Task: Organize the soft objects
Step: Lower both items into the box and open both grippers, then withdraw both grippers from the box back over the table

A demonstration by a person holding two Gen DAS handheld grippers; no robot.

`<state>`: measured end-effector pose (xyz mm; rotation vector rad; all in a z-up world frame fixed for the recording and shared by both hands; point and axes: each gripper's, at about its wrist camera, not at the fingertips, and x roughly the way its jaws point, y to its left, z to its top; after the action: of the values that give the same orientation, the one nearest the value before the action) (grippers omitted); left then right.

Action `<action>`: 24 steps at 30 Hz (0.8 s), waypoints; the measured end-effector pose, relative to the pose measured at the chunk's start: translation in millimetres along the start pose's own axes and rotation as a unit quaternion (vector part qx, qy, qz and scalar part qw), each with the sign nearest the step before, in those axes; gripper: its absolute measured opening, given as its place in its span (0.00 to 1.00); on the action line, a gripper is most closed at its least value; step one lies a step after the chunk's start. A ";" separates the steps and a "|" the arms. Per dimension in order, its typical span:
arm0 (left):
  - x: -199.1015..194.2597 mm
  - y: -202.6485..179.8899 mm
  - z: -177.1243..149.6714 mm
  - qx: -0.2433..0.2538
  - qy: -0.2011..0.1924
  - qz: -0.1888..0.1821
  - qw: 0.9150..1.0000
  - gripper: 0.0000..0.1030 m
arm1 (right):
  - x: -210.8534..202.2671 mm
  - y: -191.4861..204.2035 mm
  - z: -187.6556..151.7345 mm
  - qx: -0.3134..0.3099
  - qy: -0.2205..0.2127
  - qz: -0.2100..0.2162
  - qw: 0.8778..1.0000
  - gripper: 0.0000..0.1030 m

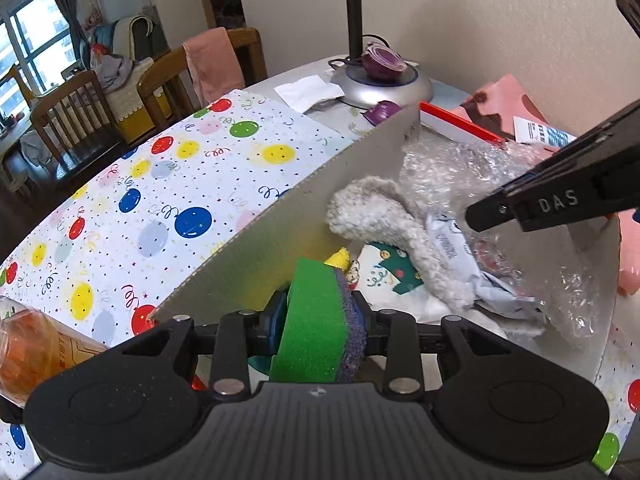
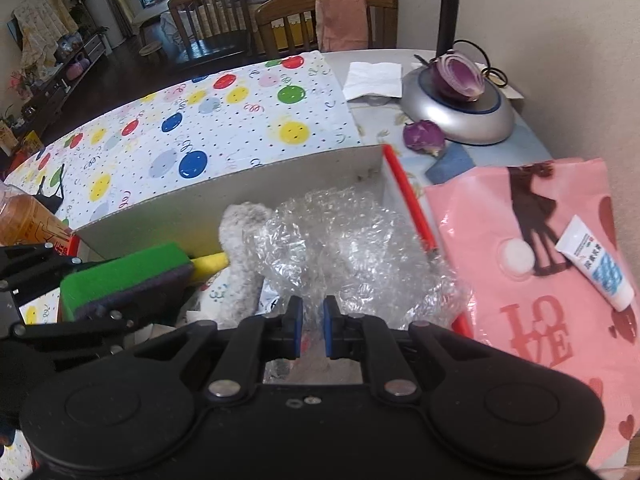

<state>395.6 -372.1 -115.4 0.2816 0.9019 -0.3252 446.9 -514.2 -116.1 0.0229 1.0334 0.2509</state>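
Bubble wrap [image 2: 340, 236] and a fuzzy cloth [image 1: 384, 224] already lie in the box [image 1: 280, 232]; the left gripper [image 1: 320, 320] clamps the green sponge [image 1: 312, 320] at six o'clock, not yet dropped, while the right gripper [image 2: 307, 326] is narrowly parted, empty.

Matt foam sponge [image 1: 316, 320], rough scourer side; fuzzy knit cloth [image 1: 384, 224]; glossy crinkled bubble wrap [image 2: 352, 240]; matt cardboard box [image 1: 280, 232].
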 end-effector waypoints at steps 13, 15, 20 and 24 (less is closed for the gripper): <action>-9.4 -1.2 -10.6 -0.016 0.007 -0.011 1.000 0.55 | -6.9 3.0 2.0 0.013 -0.004 0.021 1.000 0.20; -15.5 -0.2 -12.9 -0.023 -0.004 -0.014 1.000 0.68 | -10.9 4.7 1.9 0.010 -0.006 0.023 1.000 0.22; -30.9 6.0 -14.5 -0.039 -0.020 -0.028 0.999 0.70 | -20.0 8.4 1.7 0.010 -0.010 0.030 0.999 0.32; -48.5 15.5 -15.9 -0.058 -0.037 -0.044 0.997 0.70 | -30.9 13.3 0.7 0.011 -0.017 0.039 0.999 0.44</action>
<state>362.3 -344.4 -84.3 0.1229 0.8586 -0.3614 429.9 -508.0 -87.8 0.0872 1.0019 0.3085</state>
